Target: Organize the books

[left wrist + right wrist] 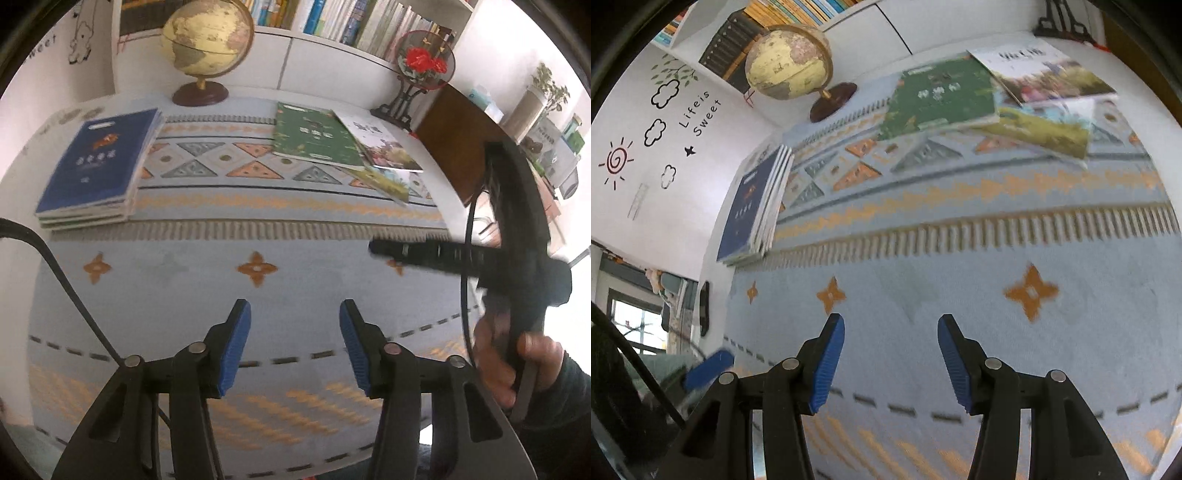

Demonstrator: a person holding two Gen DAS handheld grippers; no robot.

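Both grippers hang over the patterned cloth [192, 266] with nothing between the blue pads. The left gripper [295, 321] gapes partway, and so does the right gripper [891, 334]. At ten o'clock sits the blue-topped stack of books [96, 166]. At one o'clock sprawl the loose books [317, 134], green one overlapped by a white one, beside the globe [207, 37].

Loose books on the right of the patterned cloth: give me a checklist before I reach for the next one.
1. Left gripper empty, fingers apart: ok.
2. Right gripper empty, fingers apart: ok.
3. Blue-covered stack of books at the left looks squared: ok.
4. Green softcover book lies flat, top uncovered except at its right edge: ok.
5. White picture-cover book overlaps the green one's right edge: not ok, lift it first.
6. Bottom yellow-green book free to slide: cannot tell.
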